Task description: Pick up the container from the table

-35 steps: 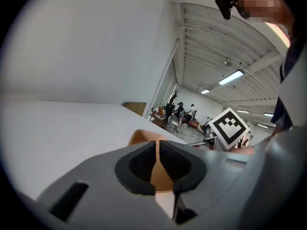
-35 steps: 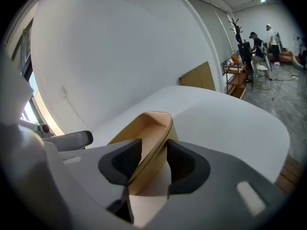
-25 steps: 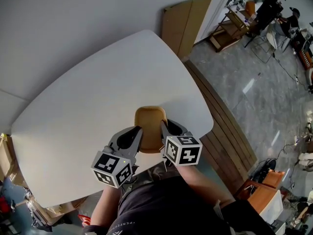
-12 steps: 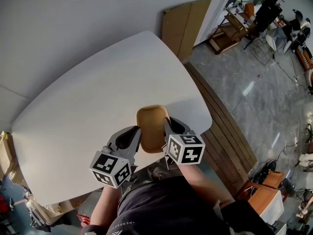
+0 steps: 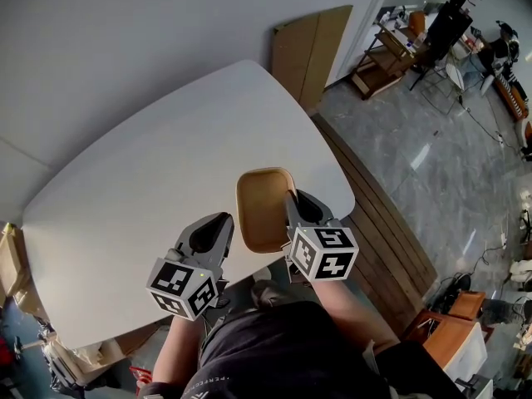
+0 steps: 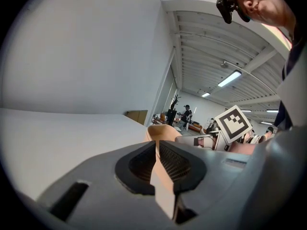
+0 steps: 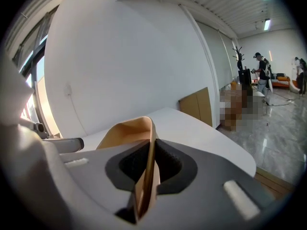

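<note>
A tan, shallow container (image 5: 264, 206) hangs just above the near edge of the white table (image 5: 158, 165), held between both grippers. My right gripper (image 5: 291, 199) clamps its right rim; in the right gripper view the thin tan wall (image 7: 127, 131) runs straight between the pads (image 7: 168, 169), and these jaws are opening slightly. My left gripper (image 5: 226, 221) is at the container's left side. In the left gripper view the tan rim (image 6: 160, 132) passes between its pads (image 6: 175, 164), which press on it.
A brown panel (image 5: 312, 44) leans on the wall behind the table's far corner. Wooden planks (image 5: 378, 214) lie on the floor along the table's right edge. Racks and equipment (image 5: 449, 23) crowd the far right. Boxes (image 5: 17, 273) stand at the left.
The container has come up off the table and shifted slightly to the right with both grippers on it. The right gripper rose more than the left.
</note>
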Action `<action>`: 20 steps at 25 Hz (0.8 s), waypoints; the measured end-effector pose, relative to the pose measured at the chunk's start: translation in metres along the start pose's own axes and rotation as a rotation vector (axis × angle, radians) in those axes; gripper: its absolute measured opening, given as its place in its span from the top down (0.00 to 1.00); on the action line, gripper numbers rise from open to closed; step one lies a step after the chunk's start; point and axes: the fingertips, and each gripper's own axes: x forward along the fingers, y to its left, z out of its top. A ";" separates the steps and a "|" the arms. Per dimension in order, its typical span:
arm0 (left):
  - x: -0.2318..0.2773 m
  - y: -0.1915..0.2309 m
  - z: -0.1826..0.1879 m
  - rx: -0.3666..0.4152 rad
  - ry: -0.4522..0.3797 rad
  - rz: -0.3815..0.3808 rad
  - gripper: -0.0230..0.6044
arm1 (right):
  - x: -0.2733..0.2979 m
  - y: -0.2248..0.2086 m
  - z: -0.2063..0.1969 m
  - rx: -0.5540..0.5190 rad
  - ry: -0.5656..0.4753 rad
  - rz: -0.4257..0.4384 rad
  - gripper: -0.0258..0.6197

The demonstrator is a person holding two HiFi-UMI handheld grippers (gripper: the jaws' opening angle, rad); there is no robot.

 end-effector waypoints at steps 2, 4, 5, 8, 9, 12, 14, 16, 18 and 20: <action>-0.003 0.000 0.005 0.005 -0.015 0.005 0.93 | -0.007 0.002 0.010 -0.016 -0.039 0.004 0.92; -0.006 -0.001 0.008 0.010 -0.027 0.008 0.93 | -0.015 0.004 0.019 -0.038 -0.078 0.007 0.92; -0.008 -0.002 0.010 0.013 -0.032 0.008 0.93 | -0.020 0.006 0.023 -0.048 -0.098 0.008 0.92; -0.014 -0.008 0.014 0.026 -0.046 0.004 0.93 | -0.034 0.012 0.036 -0.062 -0.168 0.020 0.92; -0.016 -0.010 0.015 0.030 -0.050 0.003 0.93 | -0.039 0.015 0.041 -0.073 -0.194 0.025 0.92; -0.022 -0.013 0.019 0.039 -0.065 0.001 0.93 | -0.051 0.024 0.052 -0.126 -0.260 0.040 0.92; -0.026 -0.014 0.022 0.046 -0.077 0.003 0.94 | -0.056 0.030 0.056 -0.150 -0.291 0.052 0.92; -0.030 -0.014 0.026 0.053 -0.090 0.003 0.94 | -0.062 0.035 0.061 -0.168 -0.322 0.059 0.92; -0.034 -0.015 0.029 0.057 -0.103 0.004 0.94 | -0.068 0.040 0.065 -0.188 -0.352 0.063 0.92; -0.038 -0.015 0.031 0.059 -0.116 0.004 0.95 | -0.074 0.044 0.067 -0.210 -0.374 0.065 0.92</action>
